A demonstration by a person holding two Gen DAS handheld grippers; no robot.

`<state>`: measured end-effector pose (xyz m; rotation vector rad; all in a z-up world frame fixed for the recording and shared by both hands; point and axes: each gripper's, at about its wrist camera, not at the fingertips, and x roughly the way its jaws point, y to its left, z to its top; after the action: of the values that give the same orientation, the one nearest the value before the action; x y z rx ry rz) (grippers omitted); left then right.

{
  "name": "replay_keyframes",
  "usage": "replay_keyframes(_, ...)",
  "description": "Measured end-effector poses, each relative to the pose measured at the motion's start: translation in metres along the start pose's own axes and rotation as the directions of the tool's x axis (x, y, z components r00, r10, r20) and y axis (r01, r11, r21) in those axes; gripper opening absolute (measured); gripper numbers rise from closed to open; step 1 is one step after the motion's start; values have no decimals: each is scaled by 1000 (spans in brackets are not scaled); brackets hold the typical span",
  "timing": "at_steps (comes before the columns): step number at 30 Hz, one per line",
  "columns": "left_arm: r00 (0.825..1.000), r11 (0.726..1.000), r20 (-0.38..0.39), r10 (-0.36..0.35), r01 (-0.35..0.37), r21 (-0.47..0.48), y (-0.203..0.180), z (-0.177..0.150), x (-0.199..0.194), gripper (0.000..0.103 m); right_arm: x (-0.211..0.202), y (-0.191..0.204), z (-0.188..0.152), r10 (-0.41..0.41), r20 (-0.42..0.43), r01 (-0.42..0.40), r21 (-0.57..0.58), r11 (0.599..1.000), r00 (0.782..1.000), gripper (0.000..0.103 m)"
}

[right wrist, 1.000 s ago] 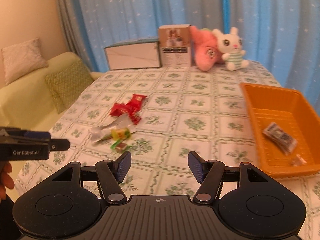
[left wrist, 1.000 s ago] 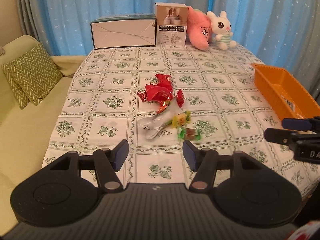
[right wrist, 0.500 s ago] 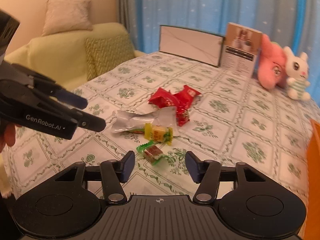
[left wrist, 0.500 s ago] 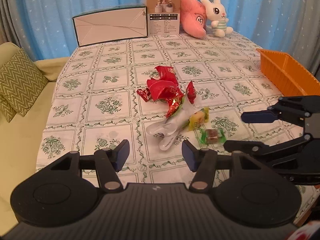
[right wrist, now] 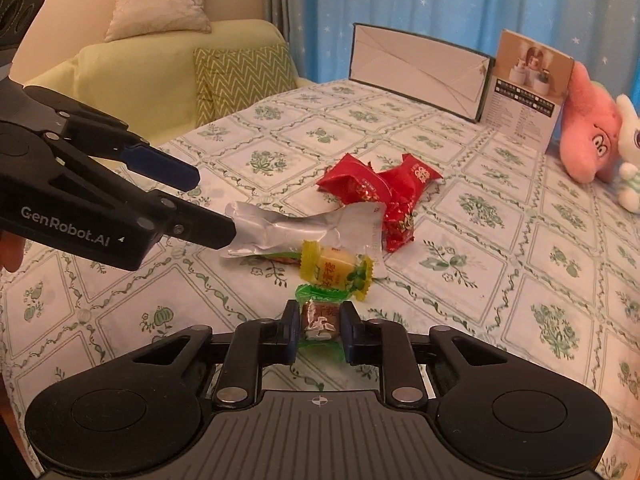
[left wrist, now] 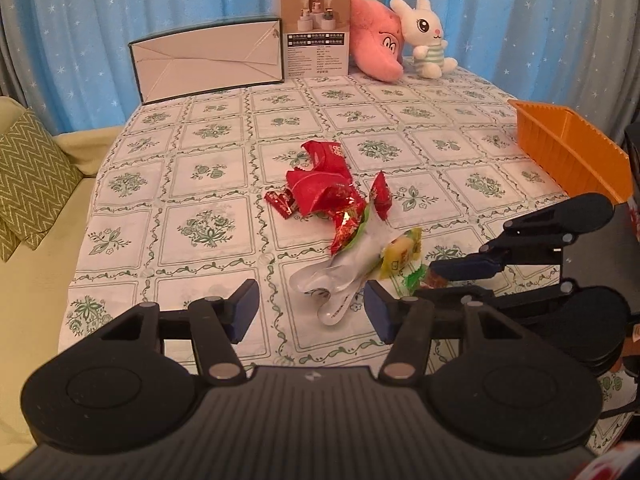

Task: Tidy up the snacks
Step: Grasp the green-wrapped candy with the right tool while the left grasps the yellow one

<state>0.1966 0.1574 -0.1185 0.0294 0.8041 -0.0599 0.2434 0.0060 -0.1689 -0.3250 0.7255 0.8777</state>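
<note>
Jaws of the right gripper (right wrist: 319, 330), at lower centre of the right wrist view, are closing on a small brown candy in a green wrapper (right wrist: 319, 317), which sits between the two pads with both pads against its sides. Jaws of the left gripper (left wrist: 310, 310), at lower centre of the left wrist view, stand wide apart with nothing gripped; the lower end of a crumpled silver wrapper (left wrist: 344, 276) lies on the cloth between them. The snack pile occupies the middle of the desk (left wrist: 208, 168), which is covered by a white cloth with green floral squares: a yellow candy (right wrist: 334, 270) just above the gripped one, the silver wrapper to its left, and several red packets (right wrist: 380, 192) behind. An orange tray (left wrist: 568, 148) sits at the right edge of the left wrist view, well apart from the pile. At the far edge stand a long white box (left wrist: 208, 64), a product carton (left wrist: 316, 36), a pink plush (left wrist: 376, 44) and a white rabbit plush (left wrist: 426, 36). A green sofa with zigzag cushion (right wrist: 240, 76) appears at upper left.
</note>
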Motion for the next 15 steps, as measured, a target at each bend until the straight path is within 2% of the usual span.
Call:
replay_keyframes(6,997,993,42,-60,56,107,-23,10,-1,54,-31,-28,-10,-76,-32,81,180,980,997,21)
replay_keyframes(11,994,963,37,-100,87,257,-53,19,16,52,-54,-53,-23,-132,-56,142,288,947,990,21)
replay_keyframes(15,995,938,1,-99,93,335,-67,24,38,42,-62,-61,-30,-148,-59,159,322,933,987,21)
